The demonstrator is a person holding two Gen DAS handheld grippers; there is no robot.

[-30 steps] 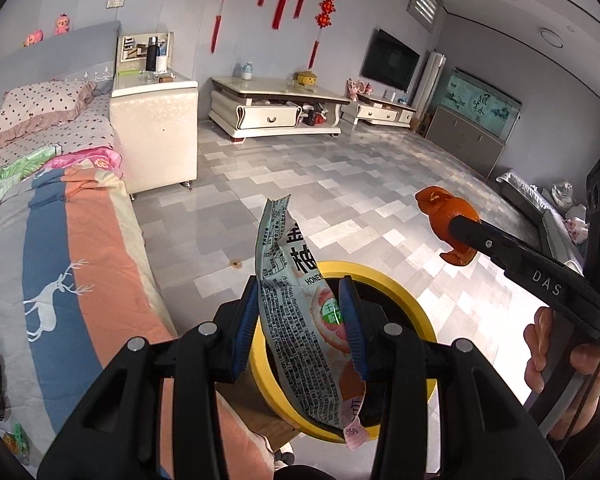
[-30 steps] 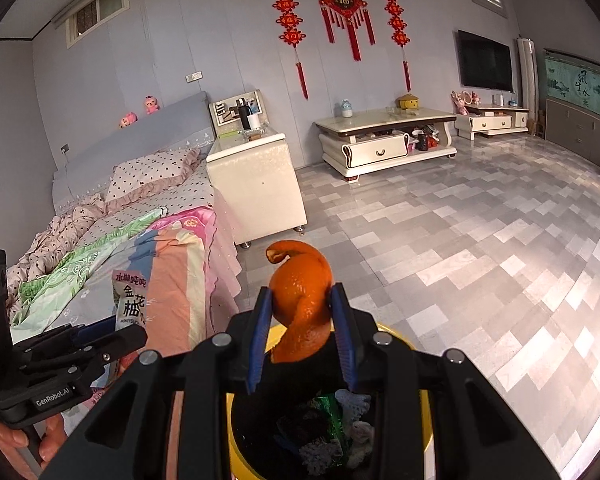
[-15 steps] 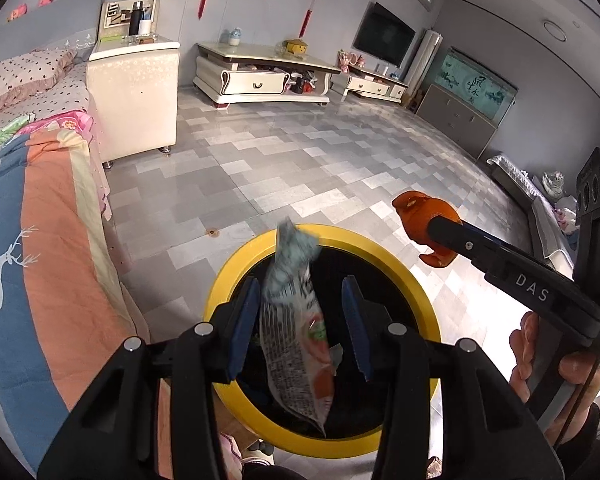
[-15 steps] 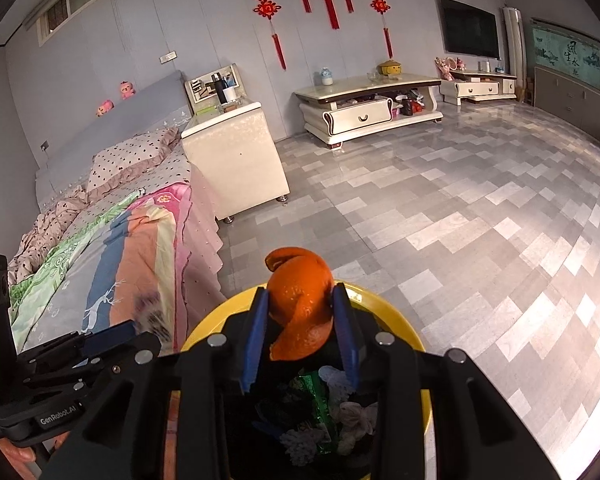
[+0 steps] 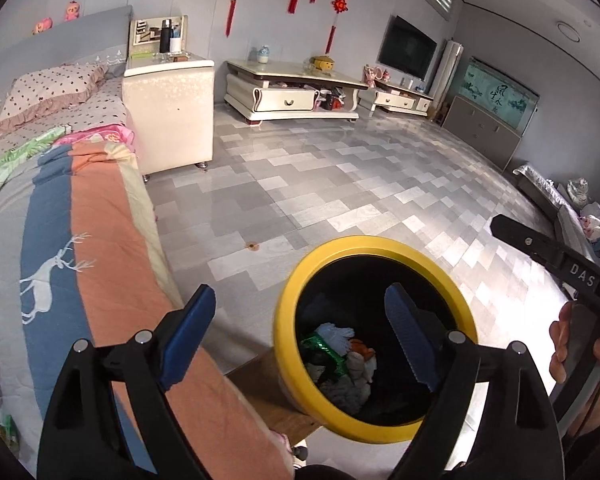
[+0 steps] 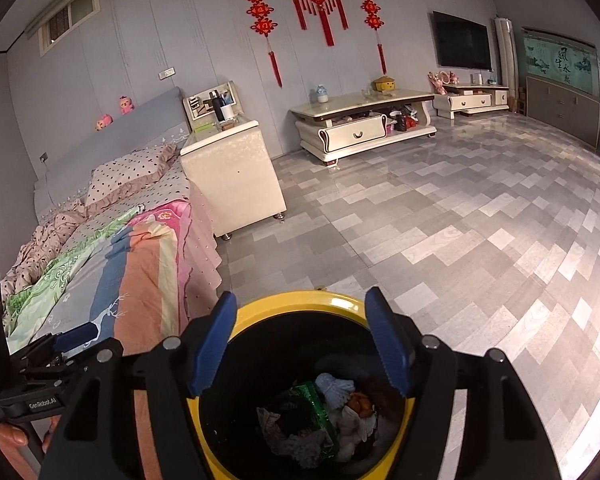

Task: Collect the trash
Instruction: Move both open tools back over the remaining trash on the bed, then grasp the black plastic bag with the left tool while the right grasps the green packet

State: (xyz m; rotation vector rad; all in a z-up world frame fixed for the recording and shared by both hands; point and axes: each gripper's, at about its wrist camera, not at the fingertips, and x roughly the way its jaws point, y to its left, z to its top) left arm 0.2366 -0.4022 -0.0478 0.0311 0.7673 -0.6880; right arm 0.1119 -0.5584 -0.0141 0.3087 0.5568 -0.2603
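A yellow-rimmed black trash bin (image 5: 288, 300) stands on the floor by the bed; it also shows in the right wrist view (image 6: 300, 300). Inside lie crumpled tissues, a green wrapper (image 6: 316, 404) and an orange peel (image 6: 360, 402). My left gripper (image 5: 300, 312) is open and empty, hovering over the bin's left rim and the bed edge. My right gripper (image 6: 302, 328) is open and empty directly above the bin. The right gripper's arm (image 5: 540, 248) reaches in from the right in the left wrist view.
A bed with a striped deer blanket (image 5: 80, 240) lies left of the bin. A white nightstand (image 5: 168, 112) stands beyond it. A low TV cabinet (image 5: 292, 94) runs along the far wall. Grey tiled floor (image 6: 440, 220) spreads to the right.
Both grippers have opened. The snack wrapper has left my left gripper and the orange peel has left my right gripper; both now lie in the bin.
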